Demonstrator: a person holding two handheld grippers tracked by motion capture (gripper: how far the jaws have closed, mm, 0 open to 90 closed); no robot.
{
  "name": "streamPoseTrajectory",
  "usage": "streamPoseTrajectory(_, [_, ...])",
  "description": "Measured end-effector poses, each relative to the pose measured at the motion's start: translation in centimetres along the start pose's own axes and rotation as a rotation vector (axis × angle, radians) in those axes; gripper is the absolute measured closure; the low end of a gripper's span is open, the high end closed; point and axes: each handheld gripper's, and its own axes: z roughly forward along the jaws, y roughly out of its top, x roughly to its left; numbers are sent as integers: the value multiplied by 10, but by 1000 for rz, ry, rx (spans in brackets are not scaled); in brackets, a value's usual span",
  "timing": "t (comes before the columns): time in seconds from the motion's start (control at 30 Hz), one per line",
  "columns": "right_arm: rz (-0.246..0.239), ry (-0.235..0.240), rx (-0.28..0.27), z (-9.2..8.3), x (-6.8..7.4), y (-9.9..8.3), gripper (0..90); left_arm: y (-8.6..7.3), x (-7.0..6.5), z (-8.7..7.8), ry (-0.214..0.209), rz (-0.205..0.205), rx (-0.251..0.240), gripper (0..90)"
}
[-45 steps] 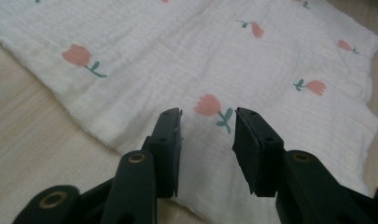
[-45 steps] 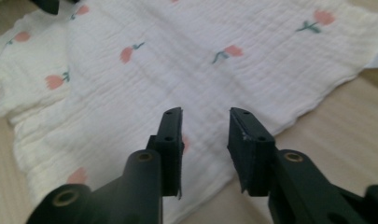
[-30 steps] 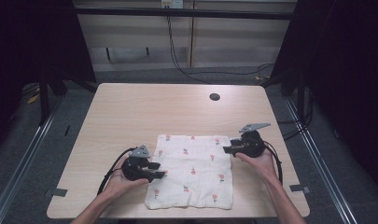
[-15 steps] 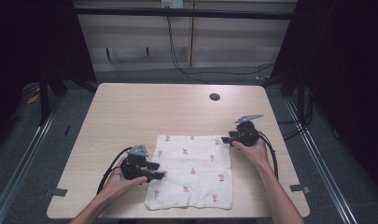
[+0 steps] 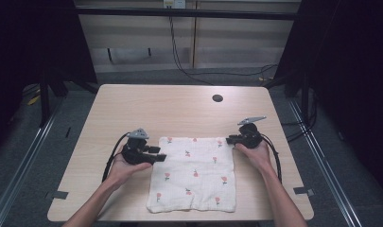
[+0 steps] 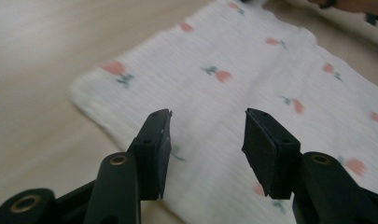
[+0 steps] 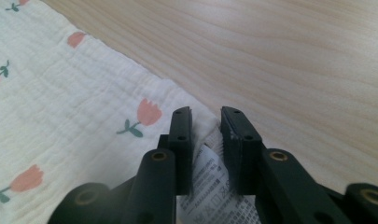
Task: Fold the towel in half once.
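High view: white cloth (image 5: 195,174) lies flat on the near half of the table (image 5: 179,111), roughly square, its near edge close to the table's near edge and slightly wavy. Fabric is a crinkled, finely ribbed gauze printed with small pink tulips on green stems. Right gripper view shows the weave in rows and a printed care label (image 7: 206,179) at the cloth's far right corner.

Right gripper (image 5: 232,139) sits at that far right corner, in the person's right hand (image 5: 253,151). Its black jaws have just been closing and now stand narrowly apart, with the corner and its label between them; whether the pads actually press the fabric I cannot tell.

Left gripper (image 5: 160,154) sits at the cloth's left edge, near the far left corner, in the left hand (image 5: 125,166). In the left gripper view its two flat, matte black pads (image 6: 158,144) stand apart above the cloth, nothing pinched between them; they have just been closing a little.

Table: pale wood-grain top with rounded corners and a small dark round hole (image 5: 217,98) toward the far right. Black cables trail from both grippers back along the forearms. Each gripper carries a grey three-cornered plate on top.
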Motion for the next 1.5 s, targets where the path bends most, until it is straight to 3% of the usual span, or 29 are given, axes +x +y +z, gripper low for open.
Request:
streamPoseTrajectory(0.07, [-2, -3, -6, 0, 0, -1, 807, 6, 12, 1, 28, -10, -20, 543])
streamPoseTrajectory(0.13, [-2, -8, -6, 0, -1, -2, 832, 9, 26, 7, 26, -72, -42, 556])
streamPoseTrajectory(0.17, [2, -4, -11, 0, -1, -2, 834, 10, 30, 11, 33, -75, -31, 572])
streamPoseTrajectory(0.3, [4, -4, -8, 0, -1, -1, 841, 13, 44, 25, 71, -80, -22, 587])
streamPoseTrajectory(0.57, [-10, -7, -9, 0, 0, -1, 843, 9, 58, 39, 97, -92, 1, 584])
streamPoseTrajectory(0.6, [-12, -14, -5, 0, 0, -1, 843, 8, 59, 41, 108, -96, -4, 578])
streamPoseTrajectory(0.63, [-21, -23, -6, 1, 2, 0, 843, 7, 56, 45, 176, -61, 0, 569])
streamPoseTrajectory(0.73, [-18, -22, -4, 2, 3, 0, 843, 7, 58, 44, 159, -83, 2, 557])
streamPoseTrajectory(0.97, [-10, -17, -16, 3, 5, -1, 843, 6, 52, 45, 124, -32, 21, 657])
streamPoseTrajectory(1.07, [-20, 8, -19, 5, 9, 0, 844, 6, 46, 49, 127, -6, 19, 775])
streamPoseTrajectory(1.1, [-20, 8, -19, 5, 9, 0, 844, 7, 44, 51, 121, 0, 28, 775])
streamPoseTrajectory(1.13, [-30, 7, -11, 7, 13, 2, 847, 8, 42, 53, 117, 10, 34, 854])
streamPoseTrajectory(1.23, [-34, 7, -9, 7, 14, 3, 852, 8, 43, 52, 111, 4, 39, 876])
streamPoseTrajectory(1.4, [-16, 18, -29, 3, 12, 2, 857, 8, 50, 44, 87, -42, 26, 879])
streamPoseTrajectory(1.5, [21, 21, -77, -13, 7, 2, 858, 11, 50, 32, 63, -52, -18, 881])
